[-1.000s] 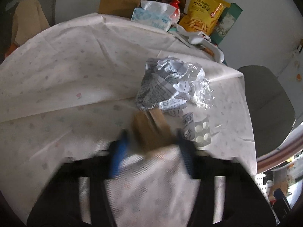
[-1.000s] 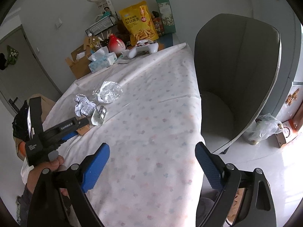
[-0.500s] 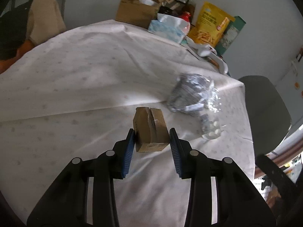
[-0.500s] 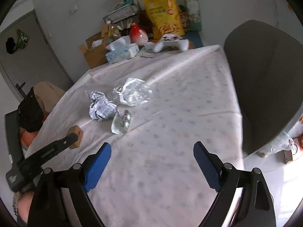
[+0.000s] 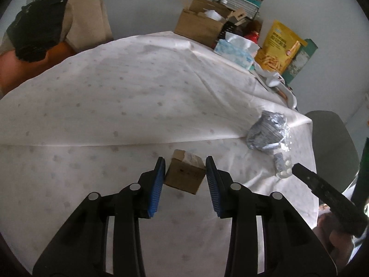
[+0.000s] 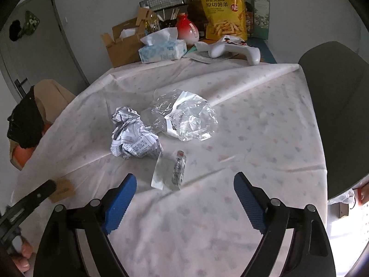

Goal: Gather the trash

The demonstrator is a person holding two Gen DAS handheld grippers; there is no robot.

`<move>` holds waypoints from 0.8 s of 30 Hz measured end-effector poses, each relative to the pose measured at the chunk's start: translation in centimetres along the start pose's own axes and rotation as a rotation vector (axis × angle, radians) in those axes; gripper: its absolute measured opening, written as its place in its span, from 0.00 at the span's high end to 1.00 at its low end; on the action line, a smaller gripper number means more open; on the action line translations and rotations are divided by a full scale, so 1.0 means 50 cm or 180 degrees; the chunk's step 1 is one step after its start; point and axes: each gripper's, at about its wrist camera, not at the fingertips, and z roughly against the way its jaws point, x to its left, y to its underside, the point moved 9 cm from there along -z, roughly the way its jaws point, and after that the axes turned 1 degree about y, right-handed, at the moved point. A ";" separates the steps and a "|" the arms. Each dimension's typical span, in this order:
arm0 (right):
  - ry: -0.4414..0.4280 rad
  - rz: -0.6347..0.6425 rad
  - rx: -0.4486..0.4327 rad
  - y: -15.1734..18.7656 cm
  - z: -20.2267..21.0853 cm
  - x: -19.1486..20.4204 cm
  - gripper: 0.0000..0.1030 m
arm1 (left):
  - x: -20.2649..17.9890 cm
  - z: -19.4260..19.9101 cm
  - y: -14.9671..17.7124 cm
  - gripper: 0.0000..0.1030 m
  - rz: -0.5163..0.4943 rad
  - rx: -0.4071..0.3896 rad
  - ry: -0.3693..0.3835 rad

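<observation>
My left gripper [image 5: 185,180] brackets a small brown cardboard box [image 5: 185,174] between its 2 blue pads [image 5: 156,188]. The box sits tilted between them, its left edge touching or almost touching the left pad, while a thin gap shows between its right side and the right pad. I cannot tell whether the box rests on the tablecloth [image 5: 115,97] or hangs just above it. In the right wrist view the same box [image 6: 62,189] shows at the left edge, partly hidden behind the left gripper's black finger.

My right gripper [image 6: 182,205] hovers over the cloth with its jaws spread wide and nothing between them. Just ahead of it lies a clear blister pack [image 6: 169,173] with a few white pills, flat on the cloth. Beyond that, a crumpled ball of printed paper [image 6: 132,136] sits beside a crumpled clear plastic wrapper [image 6: 184,117]; the 2 touch or nearly touch.

At the far end of the table stand a tissue box [image 6: 162,48], an open carton [image 6: 122,39], a red vase [image 6: 187,31], a yellow snack bag [image 6: 222,11], a green box [image 6: 260,8] and a white game controller [image 6: 230,48]. A grey chair [image 6: 334,106] stands at the table's right side.
</observation>
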 end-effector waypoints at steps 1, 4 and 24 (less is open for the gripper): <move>0.0017 -0.0006 0.0014 -0.002 -0.007 0.001 0.19 | 0.003 0.002 0.000 0.65 0.0004 -0.0006 -0.0005; 0.0036 0.0010 0.0056 -0.006 -0.023 0.004 0.23 | 0.004 0.004 0.004 0.65 -0.0013 -0.0007 -0.0007; -0.0333 -0.0052 -0.0025 0.048 0.067 -0.009 0.95 | -0.085 0.017 0.037 0.66 -0.0103 0.0032 0.0464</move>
